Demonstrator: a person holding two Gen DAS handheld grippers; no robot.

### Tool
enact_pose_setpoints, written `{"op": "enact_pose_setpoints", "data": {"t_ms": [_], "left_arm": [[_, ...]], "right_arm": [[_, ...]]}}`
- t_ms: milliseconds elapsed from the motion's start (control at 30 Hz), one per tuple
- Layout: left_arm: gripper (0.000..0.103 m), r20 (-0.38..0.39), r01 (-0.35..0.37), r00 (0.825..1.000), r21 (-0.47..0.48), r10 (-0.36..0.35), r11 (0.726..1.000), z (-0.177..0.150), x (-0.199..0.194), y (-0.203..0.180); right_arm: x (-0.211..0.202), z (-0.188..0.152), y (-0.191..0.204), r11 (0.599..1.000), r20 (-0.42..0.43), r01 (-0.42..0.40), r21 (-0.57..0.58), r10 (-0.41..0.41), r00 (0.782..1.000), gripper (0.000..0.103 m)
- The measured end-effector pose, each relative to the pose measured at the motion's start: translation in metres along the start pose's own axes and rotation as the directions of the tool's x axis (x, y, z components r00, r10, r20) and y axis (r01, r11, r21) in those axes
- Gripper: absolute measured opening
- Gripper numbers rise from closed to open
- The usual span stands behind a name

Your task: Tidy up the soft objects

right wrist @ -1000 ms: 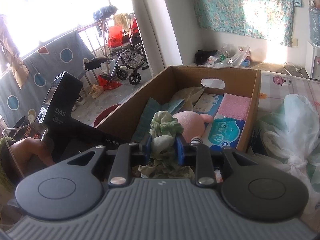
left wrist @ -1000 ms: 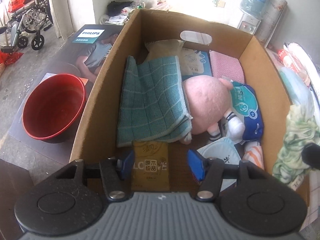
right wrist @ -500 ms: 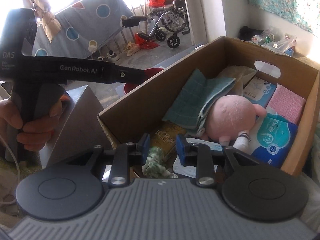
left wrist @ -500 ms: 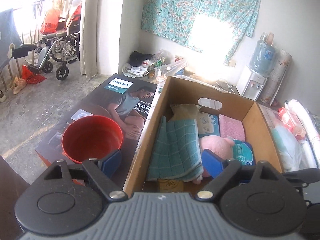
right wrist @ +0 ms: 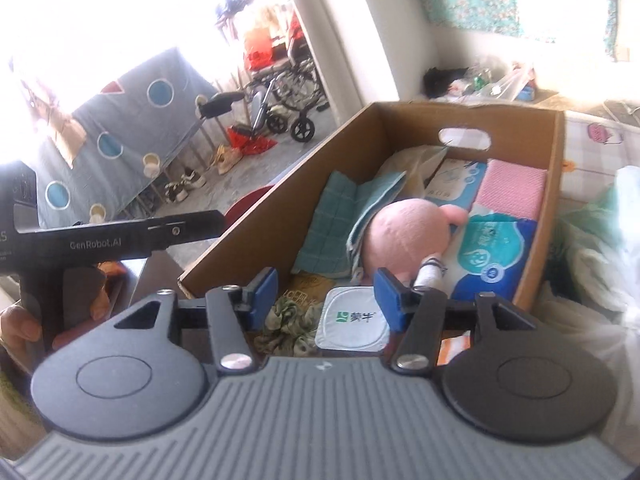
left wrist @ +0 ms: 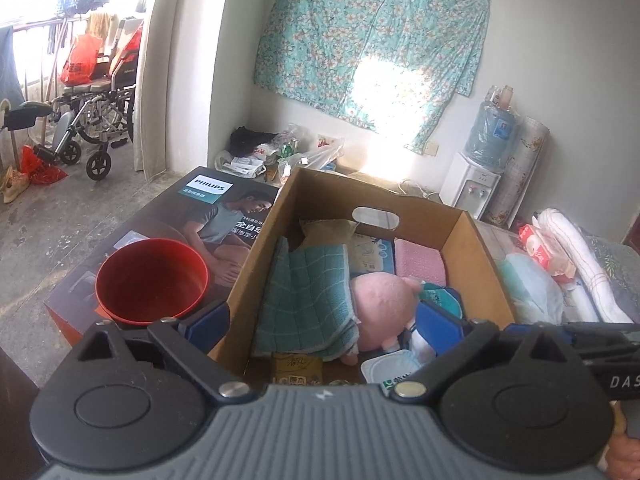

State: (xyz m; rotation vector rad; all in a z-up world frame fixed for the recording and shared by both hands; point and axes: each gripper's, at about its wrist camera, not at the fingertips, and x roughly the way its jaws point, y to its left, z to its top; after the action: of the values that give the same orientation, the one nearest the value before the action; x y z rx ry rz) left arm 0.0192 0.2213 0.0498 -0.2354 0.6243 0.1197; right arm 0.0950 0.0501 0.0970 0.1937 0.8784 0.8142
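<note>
Scrunchie (right wrist: 286, 326) lies dropped in the cardboard box (right wrist: 554, 184) beside a yogurt cup (right wrist: 354, 320) as my right gripper (right wrist: 326, 296) opens above it, left gripper (left wrist: 324, 326) spreading empty; next, another soft item.

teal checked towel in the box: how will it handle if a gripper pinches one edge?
The teal checked towel lies folded and draped against the cardboard box wall, so it probably sags and unfolds when lifted. It looks light. Its woven grid probably grips the pads well. The pink plush leans on it and may shift.
</note>
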Motion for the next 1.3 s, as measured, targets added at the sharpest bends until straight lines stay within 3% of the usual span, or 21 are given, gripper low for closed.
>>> {"op": "enact_pose_setpoints", "data": {"t_ms": [100,167,333,467,633,833,1300], "left_arm": [[0.103,0.032,0.019,0.999,0.028,-0.02,0.999,-0.003,-0.01,-0.018],[0.103,0.049,0.031,0.998,0.046,-0.033,0.998,-0.006,-0.017,-0.031],[0.103,0.062,-0.043,0.997,0.116,0.036,0.992,-0.023,-0.027,-0.066],[0.103,0.01,-0.121,0.993,0.156,0.121,0.98,-0.04,-0.024,-0.086],[0.103,-0.163,-0.04,0.985,0.133,0.061,0.99,-0.06,-0.011,-0.088],[0.103,-0.241,-0.028,0.969,0.089,0.049,0.996,-0.077,-0.009,-0.09],[0.103,-0.273,-0.088,0.956,0.079,0.106,0.993,-0.085,-0.004,-0.091]], "right_arm": [[-0.03,-0.012,-0.001,0.997,0.08,0.076,0.027,-0.078,0.994,0.075],[-0.049,-0.022,0.0,0.99,0.135,0.135,0.039,-0.139,0.981,0.081],[-0.084,-0.049,0.0,0.95,0.216,0.298,0.09,-0.311,0.925,0.102],[-0.096,-0.069,0.0,0.909,0.211,0.403,0.102,-0.416,0.885,0.102],[-0.1,-0.091,-0.001,0.875,0.162,0.467,0.127,-0.482,0.861,0.102],[-0.096,-0.101,-0.001,0.863,0.11,0.481,0.157,-0.499,0.86,0.102],[-0.071,-0.101,-0.003,0.851,0.005,0.517,0.093,-0.519,0.855,0.102]]}}
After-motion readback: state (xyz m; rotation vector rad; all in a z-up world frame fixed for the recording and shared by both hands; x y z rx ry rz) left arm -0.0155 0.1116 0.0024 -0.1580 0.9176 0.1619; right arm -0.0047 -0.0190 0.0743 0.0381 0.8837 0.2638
